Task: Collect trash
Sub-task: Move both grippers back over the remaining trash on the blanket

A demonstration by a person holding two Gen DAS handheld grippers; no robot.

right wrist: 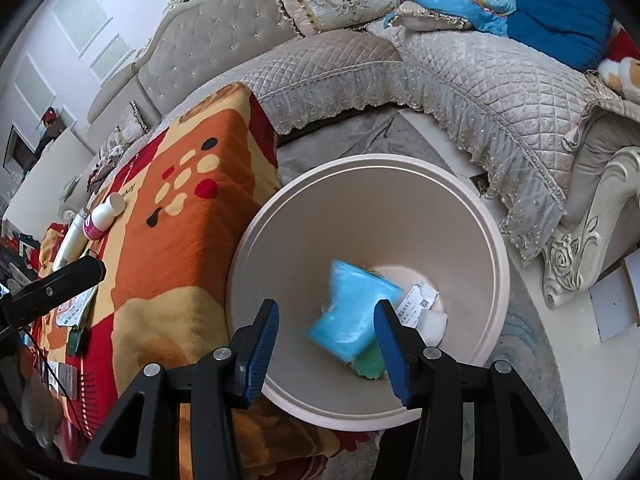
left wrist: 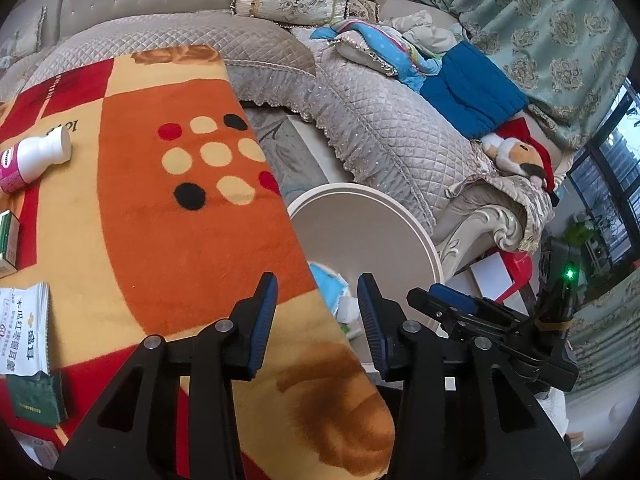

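My left gripper (left wrist: 317,284) is open over the table's edge beside the beige trash bin (left wrist: 400,208), with nothing between its fingers. My right gripper (right wrist: 328,306) hangs open above the bin (right wrist: 492,240). A blue plastic bag (right wrist: 352,312), blurred, lies loose inside the bin below it, on a green scrap and white paper slips; the pads do not press it. On the orange patterned blanket (left wrist: 180,220) lie a white bottle with a pink label (left wrist: 32,160), a white printed sachet (left wrist: 24,328), a dark green packet (left wrist: 36,400) and a green-and-white box (left wrist: 8,240).
A grey quilted sofa (left wrist: 380,132) curves behind the bin, with cushions, a blue blanket (left wrist: 472,88) and a plush toy (left wrist: 516,156) on it. A carved sofa arm (right wrist: 580,264) stands right of the bin. A rug covers the floor.
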